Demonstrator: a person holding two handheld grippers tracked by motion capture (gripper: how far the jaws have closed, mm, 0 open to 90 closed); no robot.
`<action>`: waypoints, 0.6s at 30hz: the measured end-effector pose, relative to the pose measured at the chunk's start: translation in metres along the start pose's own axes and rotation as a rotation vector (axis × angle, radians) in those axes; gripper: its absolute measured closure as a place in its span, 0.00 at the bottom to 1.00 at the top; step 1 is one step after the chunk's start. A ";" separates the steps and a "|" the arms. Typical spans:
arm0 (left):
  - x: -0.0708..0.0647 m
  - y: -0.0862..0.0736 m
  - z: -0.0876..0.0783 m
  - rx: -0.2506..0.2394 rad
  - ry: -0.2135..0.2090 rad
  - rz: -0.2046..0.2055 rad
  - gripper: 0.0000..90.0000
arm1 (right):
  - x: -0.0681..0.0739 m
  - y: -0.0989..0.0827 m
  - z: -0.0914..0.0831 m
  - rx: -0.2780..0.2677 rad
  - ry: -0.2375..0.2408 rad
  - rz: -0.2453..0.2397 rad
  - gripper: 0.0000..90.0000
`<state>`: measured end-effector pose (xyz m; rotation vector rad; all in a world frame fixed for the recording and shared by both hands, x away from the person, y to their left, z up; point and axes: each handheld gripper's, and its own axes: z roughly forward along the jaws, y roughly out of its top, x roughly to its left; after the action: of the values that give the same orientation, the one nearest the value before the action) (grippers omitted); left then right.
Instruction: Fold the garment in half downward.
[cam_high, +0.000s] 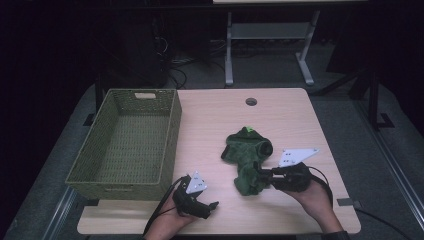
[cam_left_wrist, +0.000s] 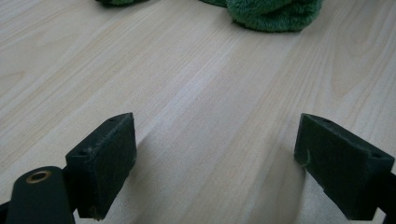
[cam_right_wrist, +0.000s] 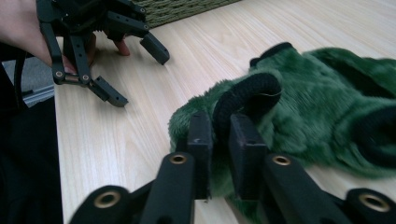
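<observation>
Right gripper (cam_right_wrist: 218, 154) pinching black trim (cam_right_wrist: 247, 95) of green fleece garment (cam_high: 246, 161). Soft, floppy, light, so it'll sag; grab bunched edge. Left gripper (cam_left_wrist: 217, 163) spread wide, holding nothing.

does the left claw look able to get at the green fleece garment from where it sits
Probably yes. The left claw is open, holds nothing, and bare table lies between it and the green fleece garment. The right claw already pinches its black trim.
</observation>
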<state>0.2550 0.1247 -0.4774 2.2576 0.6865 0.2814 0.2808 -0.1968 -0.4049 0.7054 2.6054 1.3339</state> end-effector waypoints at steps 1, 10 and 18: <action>0.000 0.000 0.000 0.000 0.001 0.002 0.14 | 0.000 0.000 0.000 0.000 0.000 0.000 0.85; 0.000 0.000 0.000 0.001 0.000 0.002 0.14 | 0.000 0.018 0.009 -0.029 0.010 -0.016 0.83; 0.000 0.000 0.000 0.000 0.002 0.006 0.13 | -0.005 0.020 0.031 0.009 0.029 -0.015 0.92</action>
<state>0.2554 0.1247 -0.4773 2.2600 0.6815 0.2866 0.3025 -0.1662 -0.4085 0.6712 2.6352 1.3385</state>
